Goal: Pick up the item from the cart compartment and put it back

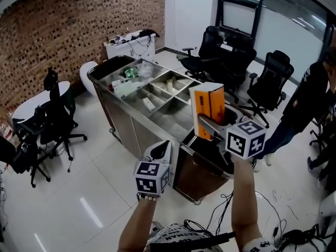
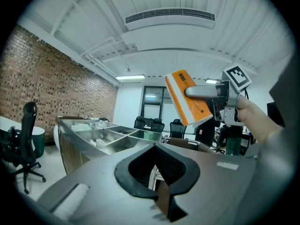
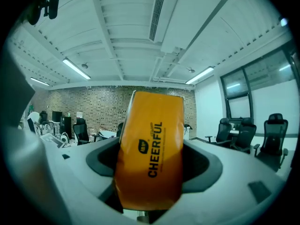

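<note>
A tall orange box [image 1: 207, 109] printed "CHEERFUL" stands upright in the air, and my right gripper [image 1: 208, 124] is shut on it across its sides. The right gripper view shows the orange box [image 3: 151, 149] filling the gap between the jaws of that gripper [image 3: 150, 182]. It hangs over the near right end of the steel cart [image 1: 126, 117], whose open compartments [image 1: 164, 91] hold several small items. My left gripper [image 1: 161, 151] is lower, before the cart's near corner, shut and empty. From the left gripper [image 2: 157, 172], the box [image 2: 186, 97] shows high on the right.
Black office chairs [image 1: 231, 56] stand behind the cart, another chair [image 1: 55, 119] and a white round table [image 1: 37, 101] to the left. A person [image 1: 310, 93] stands at the right. Cables [image 1: 262, 203] lie on the floor near my feet. A brick wall [image 1: 68, 20] runs behind.
</note>
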The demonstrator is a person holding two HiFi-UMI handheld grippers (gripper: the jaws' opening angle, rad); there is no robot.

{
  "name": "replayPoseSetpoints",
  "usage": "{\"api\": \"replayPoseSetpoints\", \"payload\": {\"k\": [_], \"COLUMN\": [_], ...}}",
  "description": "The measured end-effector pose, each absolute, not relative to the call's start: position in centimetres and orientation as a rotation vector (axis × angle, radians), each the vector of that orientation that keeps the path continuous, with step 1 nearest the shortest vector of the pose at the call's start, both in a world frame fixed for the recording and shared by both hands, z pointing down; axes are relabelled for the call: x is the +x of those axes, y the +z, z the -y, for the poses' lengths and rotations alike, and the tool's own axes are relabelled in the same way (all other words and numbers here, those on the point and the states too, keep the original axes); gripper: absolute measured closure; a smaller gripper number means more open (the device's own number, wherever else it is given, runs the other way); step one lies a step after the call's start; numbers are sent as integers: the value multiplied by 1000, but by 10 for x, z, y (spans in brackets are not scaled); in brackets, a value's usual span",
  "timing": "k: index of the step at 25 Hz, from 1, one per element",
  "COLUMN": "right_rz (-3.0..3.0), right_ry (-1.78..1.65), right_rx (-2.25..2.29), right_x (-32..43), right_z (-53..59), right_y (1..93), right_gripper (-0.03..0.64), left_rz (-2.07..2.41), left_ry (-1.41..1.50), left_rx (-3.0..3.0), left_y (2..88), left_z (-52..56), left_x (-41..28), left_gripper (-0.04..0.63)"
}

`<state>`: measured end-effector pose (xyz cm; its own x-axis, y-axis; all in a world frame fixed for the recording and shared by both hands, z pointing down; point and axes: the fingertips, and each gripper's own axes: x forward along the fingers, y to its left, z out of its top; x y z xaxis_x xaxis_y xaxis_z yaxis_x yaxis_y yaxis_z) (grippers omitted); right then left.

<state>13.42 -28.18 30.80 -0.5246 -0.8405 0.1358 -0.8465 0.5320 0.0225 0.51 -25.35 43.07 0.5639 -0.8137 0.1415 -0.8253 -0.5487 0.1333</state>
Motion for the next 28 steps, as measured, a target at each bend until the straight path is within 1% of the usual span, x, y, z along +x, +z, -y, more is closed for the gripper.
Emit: {"api": "replayPoseSetpoints", "payload": {"k": [11, 18, 22, 28], "right_rz": [2554, 2453, 2409, 2190], "right_ry": [101, 125, 215, 271], "right_rx": [1406, 1272, 1165, 1029], "right_x": [122, 103, 90, 83], "right_z": [334, 379, 401, 428], "right_y": [300, 321, 345, 416], "right_gripper": [238, 238, 238, 238], "left_rz": [1371, 1344, 1331, 1332], "left_ry": [135, 179, 212, 230], "left_rx": [2583, 2553, 2523, 2505], "left_y": [415, 424, 434, 446], "left_z": [298, 318, 324, 330], "left_x": [-5, -4, -7, -13], "left_gripper": [593, 592, 592, 592]}}
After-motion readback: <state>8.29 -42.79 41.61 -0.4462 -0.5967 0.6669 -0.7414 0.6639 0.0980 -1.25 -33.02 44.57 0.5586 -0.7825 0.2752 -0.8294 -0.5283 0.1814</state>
